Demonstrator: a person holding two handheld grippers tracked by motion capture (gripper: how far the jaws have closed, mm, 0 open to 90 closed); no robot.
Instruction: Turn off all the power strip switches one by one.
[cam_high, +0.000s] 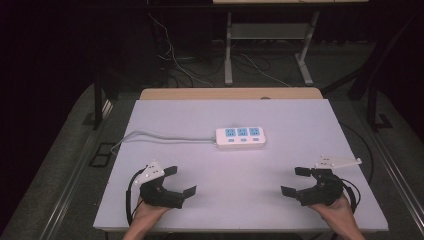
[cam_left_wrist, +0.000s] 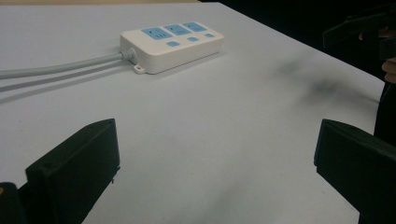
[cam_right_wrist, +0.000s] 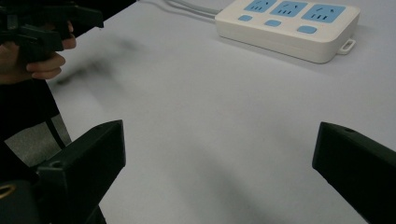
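White table (cam_high: 280, 165) holds one three-outlet power strip (cam_high: 240, 137), two open claws.

We see a dim room with dark edges around the evenly lit table (cam_high: 300, 125). Soft shadows fall beside the cord (cam_left_wrist: 56, 70). Both gripper views blur near the jaws; no glare shows.

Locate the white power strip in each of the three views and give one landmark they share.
High view: power strip at table centre, beyond both grippers.
Left gripper view: upper middle, cable end facing left.
Right gripper view: top right.
Shared landmark: its grey cable.
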